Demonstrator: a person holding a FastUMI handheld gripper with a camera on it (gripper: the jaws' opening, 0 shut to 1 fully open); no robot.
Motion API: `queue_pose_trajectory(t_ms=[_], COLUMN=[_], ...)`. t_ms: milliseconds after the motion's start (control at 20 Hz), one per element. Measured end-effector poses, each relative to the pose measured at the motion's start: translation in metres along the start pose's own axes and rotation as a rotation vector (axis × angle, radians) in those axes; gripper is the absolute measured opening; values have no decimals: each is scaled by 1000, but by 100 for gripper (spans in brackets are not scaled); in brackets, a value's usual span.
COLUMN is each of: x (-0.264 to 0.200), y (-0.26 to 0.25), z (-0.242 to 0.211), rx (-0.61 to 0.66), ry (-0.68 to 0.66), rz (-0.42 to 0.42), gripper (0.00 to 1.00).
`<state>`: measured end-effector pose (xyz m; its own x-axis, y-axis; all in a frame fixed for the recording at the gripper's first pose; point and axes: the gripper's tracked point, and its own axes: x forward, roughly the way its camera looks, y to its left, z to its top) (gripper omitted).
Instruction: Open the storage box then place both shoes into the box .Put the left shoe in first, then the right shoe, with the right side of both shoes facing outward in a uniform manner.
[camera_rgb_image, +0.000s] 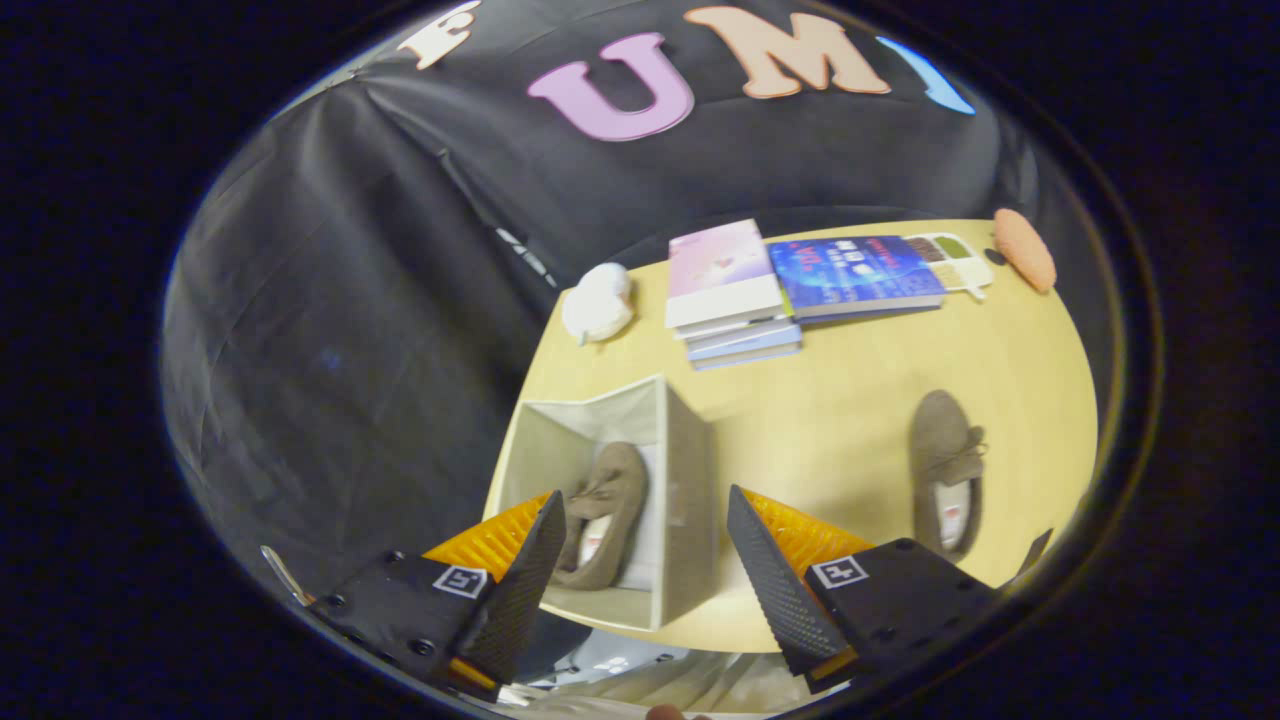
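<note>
While gripper (645, 500) gapes, fingers hide shoe (603, 515) heel in box (688, 480).

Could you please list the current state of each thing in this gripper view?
storage box: open, one shoe inside.
shoe in the box: lying in the box, between the gripper's fingers.
second shoe: on the table, outside the box, beyond the fingers.
gripper: open, holding nothing.
stacked books: closed, piled.
blue book: closed, flat.
</note>
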<state>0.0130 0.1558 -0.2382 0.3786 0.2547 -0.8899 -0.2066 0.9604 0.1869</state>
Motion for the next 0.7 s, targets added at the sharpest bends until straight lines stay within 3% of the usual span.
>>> queue_pose_trajectory(t_ms=[350,700], x=[-22,-7], y=[-155,-261], z=[28,-6], rx=[53,69], ry=[13,171], rz=[-187,-295], gripper=[100,100])
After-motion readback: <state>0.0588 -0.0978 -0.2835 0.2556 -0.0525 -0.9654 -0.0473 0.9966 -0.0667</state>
